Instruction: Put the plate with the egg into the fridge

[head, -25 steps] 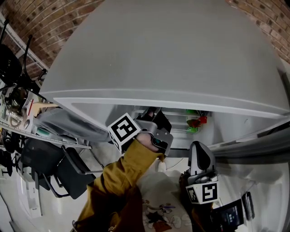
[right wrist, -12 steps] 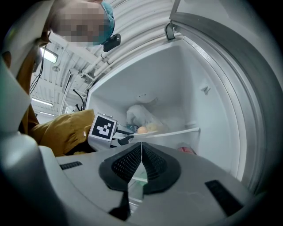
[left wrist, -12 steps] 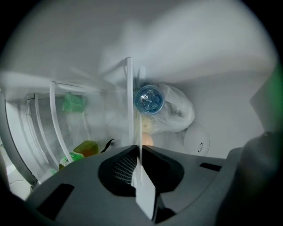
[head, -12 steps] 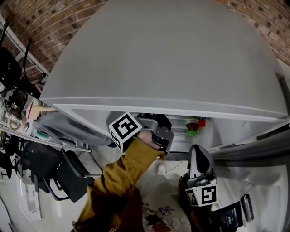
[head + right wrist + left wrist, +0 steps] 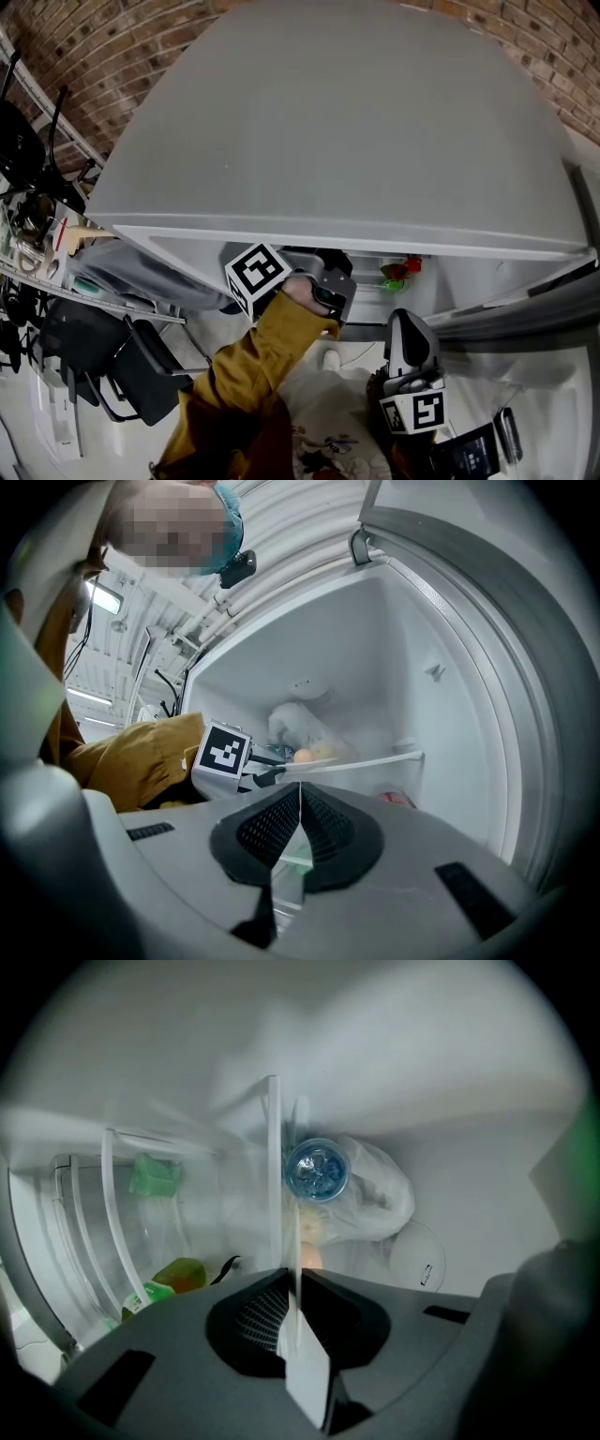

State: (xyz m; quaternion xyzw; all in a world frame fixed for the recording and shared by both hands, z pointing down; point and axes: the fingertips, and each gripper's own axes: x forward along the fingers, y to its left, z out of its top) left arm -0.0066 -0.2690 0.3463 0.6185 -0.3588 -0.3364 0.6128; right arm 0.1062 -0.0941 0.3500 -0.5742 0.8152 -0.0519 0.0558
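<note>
Plate (image 5: 302, 1372) with egg (image 5: 312, 1258) in left gripper (image 5: 263, 776), inside fridge (image 5: 403, 649)

Left tongs (image 5: 292, 1286) clamped, right tongs (image 5: 300, 801) closed

**Plate (image 5: 314, 764):** thin and white, it is lying level and edge-on at the centre of the right gripper view, reaching into the open fridge (image 5: 403, 658). Its near rim is being pinched between the jaws of the left gripper (image 5: 292, 1288), at lower centre of the left gripper view.

**Egg (image 5: 302, 755):** small and orange-brown, it is sitting on the plate.

**Fridge:** grey outside and white inside, it is standing open and filling the upper half of the head view.
</note>
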